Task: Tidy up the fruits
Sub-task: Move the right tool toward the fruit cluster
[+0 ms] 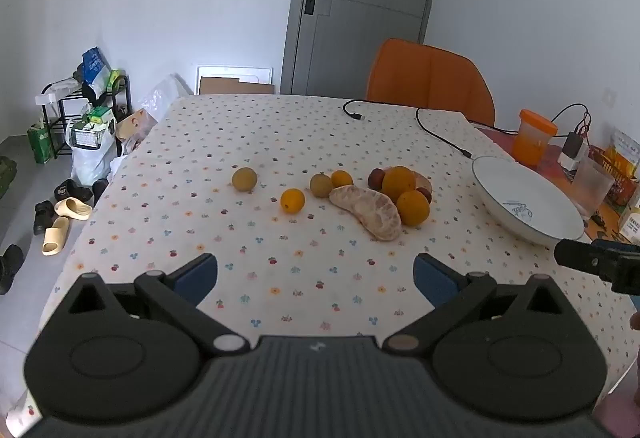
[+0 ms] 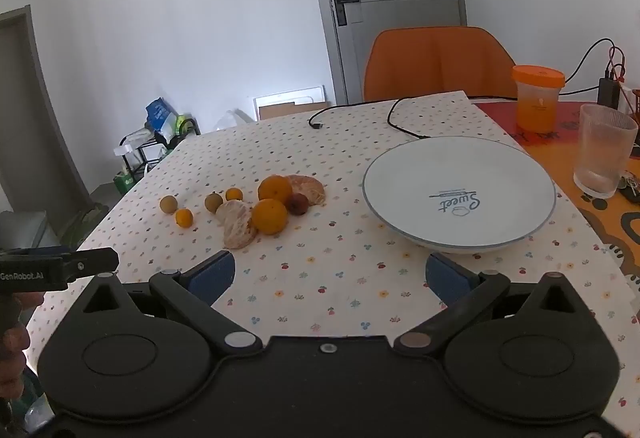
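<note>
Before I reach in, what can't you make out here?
- Far peeled segment: mostly behind the big orange, both views.
- Dark red fruits: partly hidden, kind unclear.
- Right gripper: cut off in the left view.
- Plate wording: too small in the left view.

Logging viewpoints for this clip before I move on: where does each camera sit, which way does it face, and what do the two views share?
Left wrist: on the left gripper, looking forward and down across the table at the scattered fruit; its open fingers show, the right gripper's tip at the right edge.
Right wrist: on the right gripper, facing the empty plate; open fingers, the left gripper and a hand at the left edge.
Shared: fruit, plate, orange chair, door.
</note>
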Action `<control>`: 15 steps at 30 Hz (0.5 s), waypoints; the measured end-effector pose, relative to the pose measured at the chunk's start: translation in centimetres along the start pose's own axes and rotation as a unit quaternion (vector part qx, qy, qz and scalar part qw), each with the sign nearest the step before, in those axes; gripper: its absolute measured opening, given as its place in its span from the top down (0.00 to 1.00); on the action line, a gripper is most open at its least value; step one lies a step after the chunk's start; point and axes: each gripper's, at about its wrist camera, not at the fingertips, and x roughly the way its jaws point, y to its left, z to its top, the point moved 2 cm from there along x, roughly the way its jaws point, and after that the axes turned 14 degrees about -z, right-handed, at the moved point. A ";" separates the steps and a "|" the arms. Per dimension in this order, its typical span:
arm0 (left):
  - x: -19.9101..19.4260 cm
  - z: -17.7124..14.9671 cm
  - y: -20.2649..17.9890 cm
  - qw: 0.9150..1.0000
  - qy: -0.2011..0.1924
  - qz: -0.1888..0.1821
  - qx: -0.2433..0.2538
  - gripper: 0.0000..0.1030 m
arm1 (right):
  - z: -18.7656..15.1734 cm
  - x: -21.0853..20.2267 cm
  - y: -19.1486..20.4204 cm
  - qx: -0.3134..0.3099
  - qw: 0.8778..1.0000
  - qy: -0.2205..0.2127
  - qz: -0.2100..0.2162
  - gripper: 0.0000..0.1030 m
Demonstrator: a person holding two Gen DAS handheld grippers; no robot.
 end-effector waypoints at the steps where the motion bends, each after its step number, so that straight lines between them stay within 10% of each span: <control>1: 0.0 0.0 0.0 1.000 0.000 -0.001 -0.001 0.00 | 0.0 0.0 0.0 0.000 1.000 0.001 0.000 0.00; 15: 0.3 0.0 -0.4 1.000 0.002 -0.008 -0.003 0.00 | -0.2 0.0 -0.3 0.000 1.000 0.004 0.003 0.00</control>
